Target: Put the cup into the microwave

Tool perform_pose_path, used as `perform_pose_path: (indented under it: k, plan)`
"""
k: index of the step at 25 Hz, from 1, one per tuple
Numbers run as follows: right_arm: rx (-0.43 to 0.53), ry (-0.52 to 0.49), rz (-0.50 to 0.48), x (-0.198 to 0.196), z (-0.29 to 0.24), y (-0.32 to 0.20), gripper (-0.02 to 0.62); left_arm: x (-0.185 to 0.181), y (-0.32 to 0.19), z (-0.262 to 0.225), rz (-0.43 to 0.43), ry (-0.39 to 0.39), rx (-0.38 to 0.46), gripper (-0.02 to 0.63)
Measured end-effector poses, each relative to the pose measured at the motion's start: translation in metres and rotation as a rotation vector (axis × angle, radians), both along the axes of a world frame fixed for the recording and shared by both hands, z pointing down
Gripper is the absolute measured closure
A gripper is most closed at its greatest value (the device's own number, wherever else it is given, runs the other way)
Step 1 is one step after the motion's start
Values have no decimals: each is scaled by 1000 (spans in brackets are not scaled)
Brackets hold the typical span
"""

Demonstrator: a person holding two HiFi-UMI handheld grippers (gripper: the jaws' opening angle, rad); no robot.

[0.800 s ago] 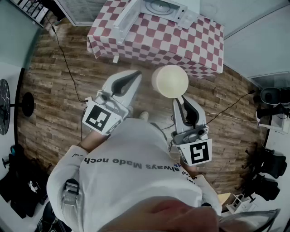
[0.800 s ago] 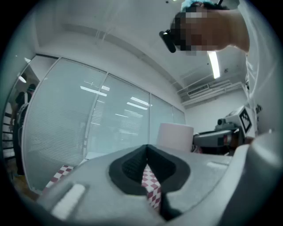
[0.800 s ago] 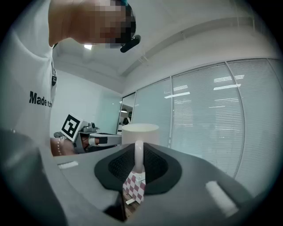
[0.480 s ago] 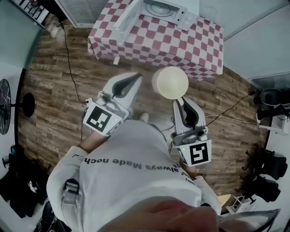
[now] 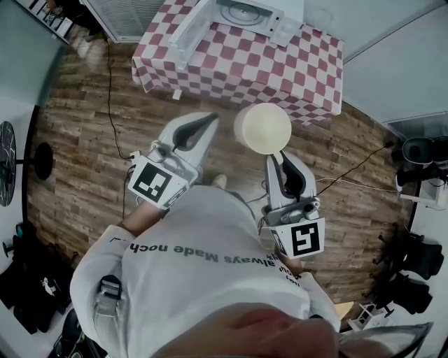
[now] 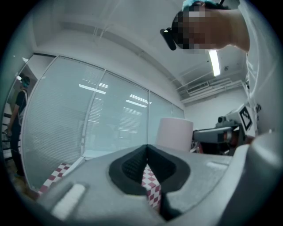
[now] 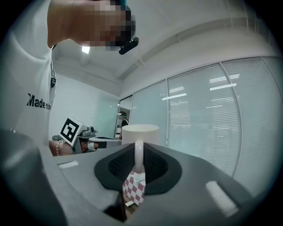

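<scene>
The right gripper (image 5: 278,154) is clamped on the handle of a cream cup (image 5: 262,126), its two jaws pressed against the thin white loop, with the cup held upright just beyond the jaw tips. The left gripper (image 5: 208,119) hangs alongside with its jaws closed tip to tip on nothing; in the left gripper view only a sliver of checked cloth shows through the gap below the tips. From the head view, the cup sits in the air above the wooden floor (image 5: 77,140), just short of the near edge of a table (image 5: 308,77) draped in a red-and-white checked cloth. A white microwave (image 5: 255,10) stands at the far side of that table, its door (image 5: 192,31) swung wide open toward the left, and the cup is well apart from it. The two grippers point toward the table, near each other, the left one beside the cup without touching it. Each gripper's marker cube (image 5: 302,238) faces up at the camera, close to the person's white printed top (image 5: 203,280). In the left gripper view the cup rises just right of the closed jaws, with the right gripper behind it. A dark cable (image 5: 105,98) trails across the floor at the left of the table, and glass walls with blinds (image 7: 203,119) fill the background of both gripper views.
</scene>
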State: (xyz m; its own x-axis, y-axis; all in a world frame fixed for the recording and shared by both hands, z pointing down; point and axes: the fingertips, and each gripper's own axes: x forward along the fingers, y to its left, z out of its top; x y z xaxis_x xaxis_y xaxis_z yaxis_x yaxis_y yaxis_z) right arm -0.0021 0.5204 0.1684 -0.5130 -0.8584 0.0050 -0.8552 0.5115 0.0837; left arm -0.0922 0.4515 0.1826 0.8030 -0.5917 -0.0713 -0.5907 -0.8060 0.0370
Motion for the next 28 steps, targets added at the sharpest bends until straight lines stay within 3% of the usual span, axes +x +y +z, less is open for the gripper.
perform_pose_path:
  k: [15,28]
  plan:
    - [-19,8,-15,39,11,-10,552,40,-7,11,-5,-12,-25,603]
    - [-28,18,-8,28,15,-87,552,28,-81,16,-10,-6,-29,601]
